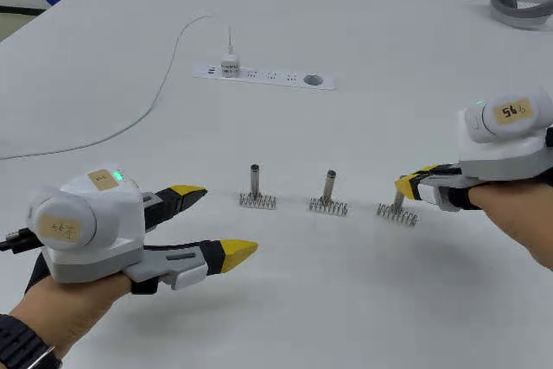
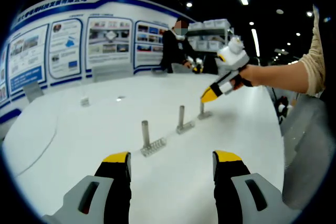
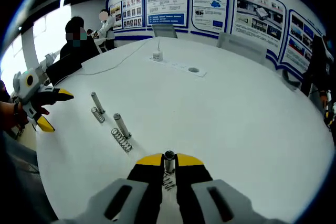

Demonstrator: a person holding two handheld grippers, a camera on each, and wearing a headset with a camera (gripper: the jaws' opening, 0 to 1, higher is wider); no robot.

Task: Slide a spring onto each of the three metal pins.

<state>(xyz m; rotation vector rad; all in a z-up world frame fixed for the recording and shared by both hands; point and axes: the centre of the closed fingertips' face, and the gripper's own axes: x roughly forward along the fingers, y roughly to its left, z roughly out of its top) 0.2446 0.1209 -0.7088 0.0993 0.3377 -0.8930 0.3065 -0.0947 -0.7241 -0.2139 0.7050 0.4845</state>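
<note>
Right gripper (image 1: 406, 186) is clamping the end pin while the left gripper (image 1: 226, 220) is hanging open.

Across the middle of the head view, three metal pins are standing upright in a row on the desk (image 1: 363, 32), and three springs are lying flat, one at each pin's foot, none threaded yet. The right gripper's fingers are closing on the rightmost pin (image 1: 398, 202) near its top, with the rightmost spring (image 1: 397, 213) lying just below the fingertips. The left gripper, fingers spread and empty, is hovering at lower left, nearest the leftmost pin (image 1: 255, 177) and leftmost spring (image 1: 257, 201). The middle pin (image 1: 329, 184) and middle spring (image 1: 328, 207) are waiting between; each spring probably needs tipping upright first.
</note>
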